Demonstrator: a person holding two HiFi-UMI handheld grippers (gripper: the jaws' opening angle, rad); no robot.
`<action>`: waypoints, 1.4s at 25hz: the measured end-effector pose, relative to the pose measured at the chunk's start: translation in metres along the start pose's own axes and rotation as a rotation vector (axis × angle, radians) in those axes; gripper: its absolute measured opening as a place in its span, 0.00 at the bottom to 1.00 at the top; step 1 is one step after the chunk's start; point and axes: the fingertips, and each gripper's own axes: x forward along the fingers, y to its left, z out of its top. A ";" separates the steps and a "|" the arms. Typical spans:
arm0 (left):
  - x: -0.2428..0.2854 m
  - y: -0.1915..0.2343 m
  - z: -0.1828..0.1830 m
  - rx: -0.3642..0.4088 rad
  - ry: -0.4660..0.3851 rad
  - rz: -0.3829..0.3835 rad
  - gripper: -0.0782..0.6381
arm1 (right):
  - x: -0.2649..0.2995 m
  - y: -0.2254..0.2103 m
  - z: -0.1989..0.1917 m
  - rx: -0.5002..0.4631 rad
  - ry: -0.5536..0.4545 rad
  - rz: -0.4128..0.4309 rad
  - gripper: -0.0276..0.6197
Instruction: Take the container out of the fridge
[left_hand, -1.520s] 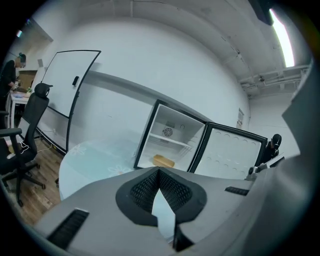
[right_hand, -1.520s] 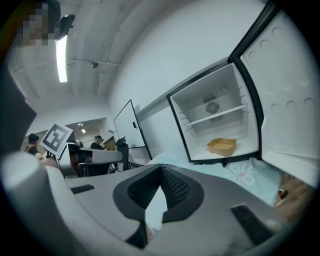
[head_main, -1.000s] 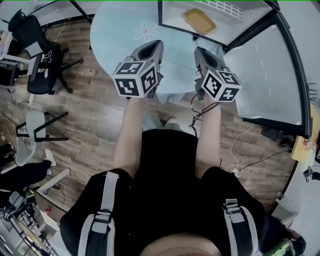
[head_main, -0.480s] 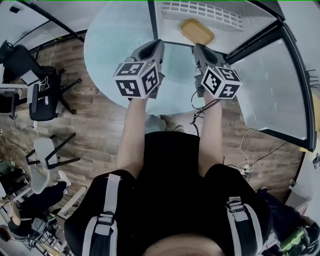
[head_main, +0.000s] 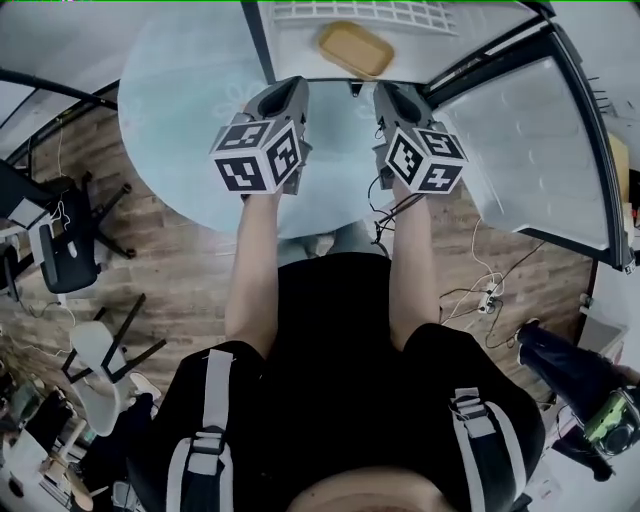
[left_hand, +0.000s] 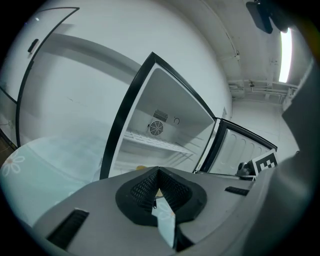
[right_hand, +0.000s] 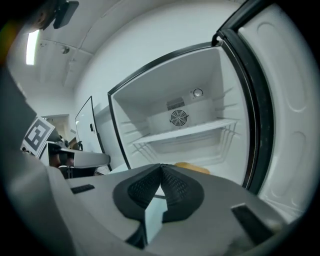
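Note:
A flat yellow container lies on the floor of the open fridge, under a wire shelf. In the right gripper view the container peeks out just above the jaws. In the left gripper view only a sliver of the container shows. My left gripper and right gripper are side by side in front of the fridge opening, short of the container. Both are shut with nothing between the pads, left gripper and right gripper alike.
The fridge door stands swung open at the right. A round pale table with a flower print is under and left of the grippers. Office chairs stand on the wooden floor at the left, and cables lie at the right.
Both grippers have come closer to the fridge opening, and the container now lies just ahead of them. Their jaws stay as they were.

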 end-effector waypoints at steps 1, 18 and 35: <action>0.004 0.001 0.001 0.003 0.004 0.003 0.12 | 0.002 -0.006 0.003 0.015 -0.011 -0.011 0.05; 0.071 0.001 -0.001 -0.072 -0.016 0.063 0.12 | 0.055 -0.040 0.008 -0.191 0.126 0.073 0.15; 0.107 0.062 -0.009 -0.201 -0.015 0.169 0.12 | 0.125 -0.053 -0.065 -0.681 0.586 0.093 0.18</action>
